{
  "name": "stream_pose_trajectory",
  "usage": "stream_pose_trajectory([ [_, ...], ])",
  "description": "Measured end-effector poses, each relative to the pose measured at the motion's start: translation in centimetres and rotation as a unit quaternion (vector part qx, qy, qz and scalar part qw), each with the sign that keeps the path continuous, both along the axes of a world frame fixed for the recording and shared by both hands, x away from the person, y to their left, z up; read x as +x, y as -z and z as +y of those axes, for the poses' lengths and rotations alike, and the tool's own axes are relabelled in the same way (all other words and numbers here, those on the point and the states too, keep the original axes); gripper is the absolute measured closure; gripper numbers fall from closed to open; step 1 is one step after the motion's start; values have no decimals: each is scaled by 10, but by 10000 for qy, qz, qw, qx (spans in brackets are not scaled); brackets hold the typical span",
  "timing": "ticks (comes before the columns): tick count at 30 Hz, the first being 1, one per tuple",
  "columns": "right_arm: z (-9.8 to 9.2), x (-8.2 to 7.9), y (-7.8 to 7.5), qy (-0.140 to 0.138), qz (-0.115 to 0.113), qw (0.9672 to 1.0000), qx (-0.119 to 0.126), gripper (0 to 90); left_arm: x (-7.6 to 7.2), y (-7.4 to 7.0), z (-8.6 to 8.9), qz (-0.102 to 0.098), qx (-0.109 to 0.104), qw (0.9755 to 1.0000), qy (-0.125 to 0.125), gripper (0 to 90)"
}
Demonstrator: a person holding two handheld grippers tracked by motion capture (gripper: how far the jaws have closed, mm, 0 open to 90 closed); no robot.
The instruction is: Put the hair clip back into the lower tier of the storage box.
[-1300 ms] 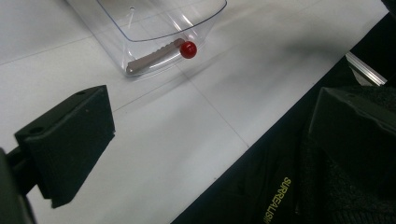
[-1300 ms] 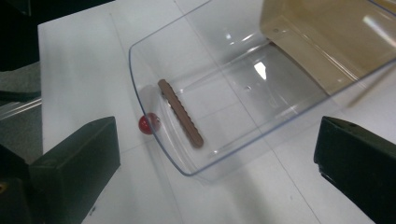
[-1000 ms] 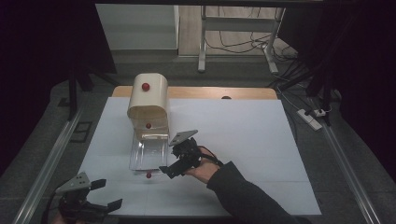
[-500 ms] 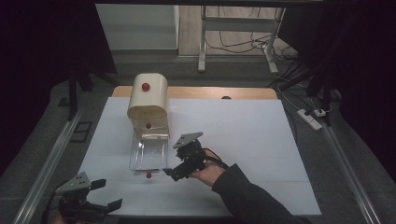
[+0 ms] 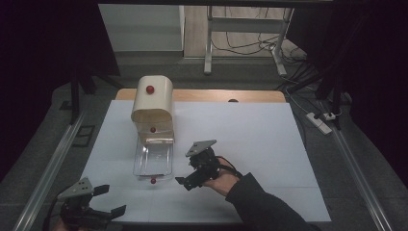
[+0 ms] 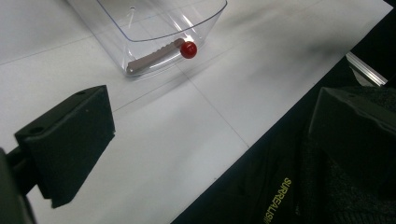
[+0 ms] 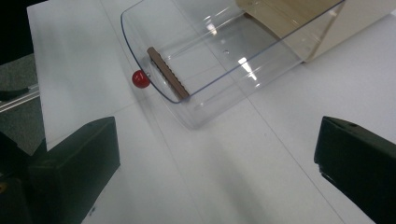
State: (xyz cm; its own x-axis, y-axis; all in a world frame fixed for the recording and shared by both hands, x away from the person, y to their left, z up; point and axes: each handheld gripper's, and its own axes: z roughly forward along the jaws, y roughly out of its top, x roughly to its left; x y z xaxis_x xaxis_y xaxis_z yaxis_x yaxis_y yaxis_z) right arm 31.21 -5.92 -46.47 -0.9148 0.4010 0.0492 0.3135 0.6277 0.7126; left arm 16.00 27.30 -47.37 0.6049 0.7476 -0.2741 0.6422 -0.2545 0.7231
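Right gripper [image 5: 185, 183] drawn back from clear drawer [image 5: 154, 159] — fingers apart, empty

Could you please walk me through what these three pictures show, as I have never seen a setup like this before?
A person sits at a white table and holds hand-operated tongs in each hand; there is no robot arm. The high view looks down from above: the left tongs are at the near edge, the right tongs beside a clear plastic drawer. That drawer, with a red knob, is pulled out of a cream box. The other two pictures come from cameras riding on each pair of tongs, looking along their black jaws at the same drawer and knob. Both tongs are open and hold nothing.
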Motion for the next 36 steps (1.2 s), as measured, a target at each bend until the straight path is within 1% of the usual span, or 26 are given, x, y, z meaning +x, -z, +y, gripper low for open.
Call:
stream_pose_trajectory([
  [9,-14,-6,0,32,-2,10000,31,0,0,0,0,-2,-4,10000,-1,4],
  [12,-20,-7,-2,88,1,9999,110,0,0,0,0,-1,-1,10000,-3,4],
  [17,-29,-9,-3,196,18,9997,166,0,0,0,0,-1,-1,10000,-5,1],
  [20,-35,-10,-3,264,-34,9995,145,0,0,0,0,-1,-2,10000,-5,1],
  [28,-48,-14,-3,429,-56,9990,56,0,0,0,0,-7,-13,10000,-12,1],
  [29,-49,-15,-3,445,-68,9990,10,0,0,0,1,-12,-19,10000,-12,1],
  [32,-54,-16,-3,497,-126,9987,-2,0,0,0,1,-12,-22,10000,-17,1],
  [36,-61,-19,-3,582,-123,9982,10,0,0,0,1,-11,-21,10000,-15,1],
])
